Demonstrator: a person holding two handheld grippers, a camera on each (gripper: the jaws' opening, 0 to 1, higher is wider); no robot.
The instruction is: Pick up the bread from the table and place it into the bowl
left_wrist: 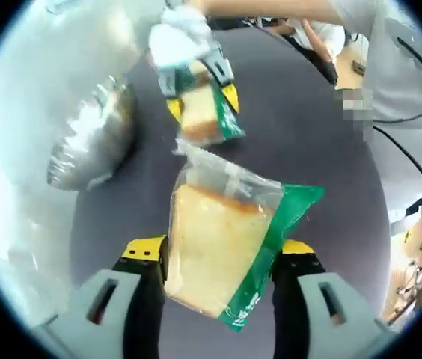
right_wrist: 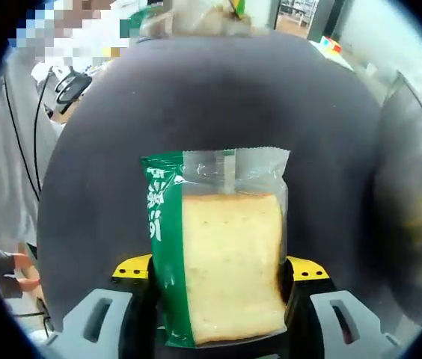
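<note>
Bread slices, each in a clear wrapper with a green edge, sit clamped in both claws: left claw (left_wrist: 218, 262) holds one slice (left_wrist: 215, 250), right claw (right_wrist: 218, 273) another (right_wrist: 226, 262), lifted above the dark round table (right_wrist: 196, 97), probably for carrying toward the shiny metal bowl (left_wrist: 95, 138).

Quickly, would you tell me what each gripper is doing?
Left gripper: shut on a clear-and-green-wrapped bread slice.
Right gripper: shut on another wrapped bread slice.

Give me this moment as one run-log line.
left gripper: shut on bread pack | right gripper: shut on second bread pack | metal bowl: no bread visible inside
</note>
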